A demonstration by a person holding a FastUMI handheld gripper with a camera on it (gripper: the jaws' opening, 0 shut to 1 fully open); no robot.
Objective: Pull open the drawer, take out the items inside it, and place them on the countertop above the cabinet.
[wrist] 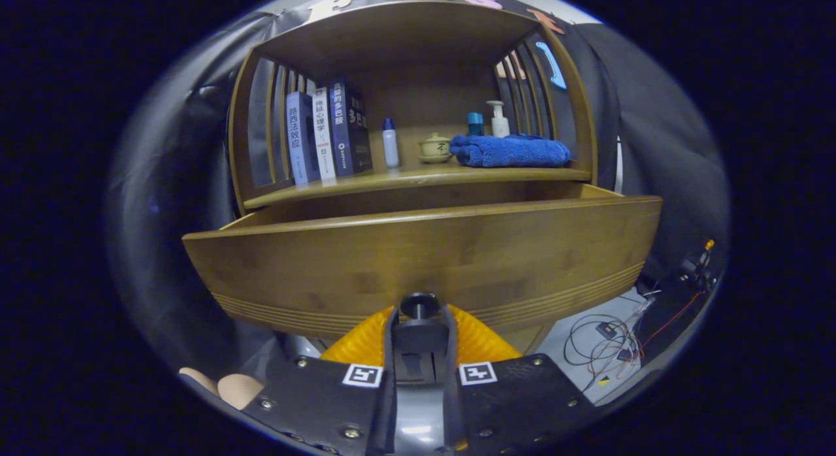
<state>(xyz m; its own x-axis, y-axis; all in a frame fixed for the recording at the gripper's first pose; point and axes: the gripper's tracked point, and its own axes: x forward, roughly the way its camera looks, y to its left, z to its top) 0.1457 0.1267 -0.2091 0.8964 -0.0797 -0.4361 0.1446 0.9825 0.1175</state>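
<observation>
Gripping the round dark knob (419, 305) of the pulled-out, ridged wooden drawer (424, 257) — jaws nearly closed.

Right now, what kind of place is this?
Probably a staged home corner in a recording booth: a wooden cabinet with books and a towel, loose cables on the floor. The fingers grip the drawer knob.

Looks like a mock home corner staged in a recording booth. I see a wooden cabinet (418, 181) with household stuff on its shelf: books (326, 132), a small bottle (390, 142), a lidded ceramic cup (435, 147), a pump dispenser (499, 119), a folded blue towel (509, 151). Black cloth (653, 149) hangs behind it, and loose wires (607, 338) lie on the floor beside it.
</observation>
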